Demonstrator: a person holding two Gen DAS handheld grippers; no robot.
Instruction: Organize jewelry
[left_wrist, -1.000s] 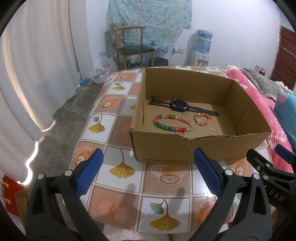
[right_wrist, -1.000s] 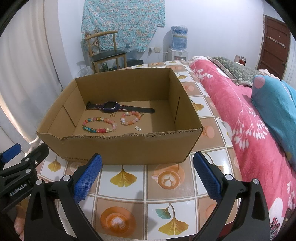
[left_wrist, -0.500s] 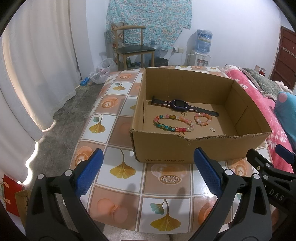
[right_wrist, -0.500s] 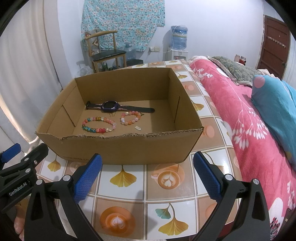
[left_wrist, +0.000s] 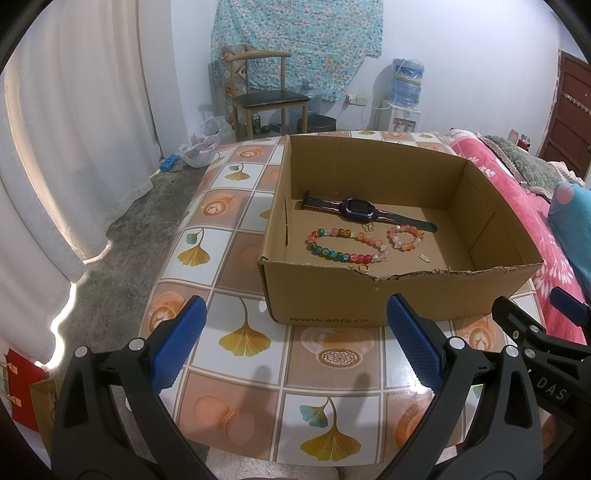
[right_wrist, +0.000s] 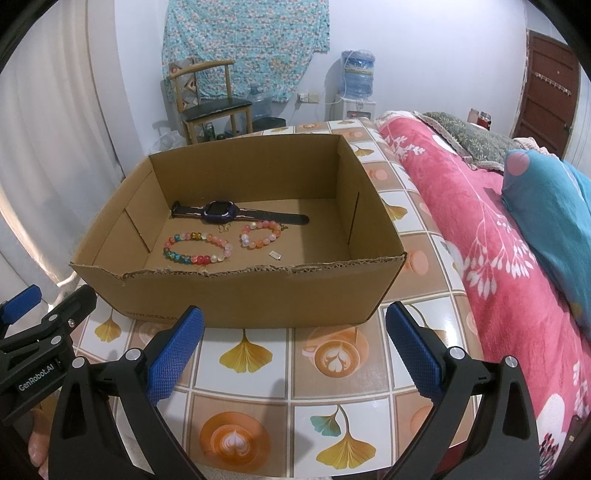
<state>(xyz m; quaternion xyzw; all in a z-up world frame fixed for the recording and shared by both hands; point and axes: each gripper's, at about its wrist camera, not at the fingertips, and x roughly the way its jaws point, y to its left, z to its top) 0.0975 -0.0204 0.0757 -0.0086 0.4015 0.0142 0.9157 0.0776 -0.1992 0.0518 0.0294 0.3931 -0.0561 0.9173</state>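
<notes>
Watch (left_wrist: 364, 213) lying flat in cardboard box (left_wrist: 325, 295) — strap running left-right, beyond both grippers, left gripper (left_wrist: 295, 343) and right gripper (right_wrist: 293, 347) spread wide, empty.

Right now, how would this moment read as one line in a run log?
left hand-held gripper: open, empty | right hand-held gripper: open, empty | box: watch, two bracelets inside | both short of box

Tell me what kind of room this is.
Probably a bedroom in a home that doubles as living space: a bed with a pink floral blanket sits right beside the tiled-pattern table, with a wooden chair and a water dispenser by the far wall.
</notes>
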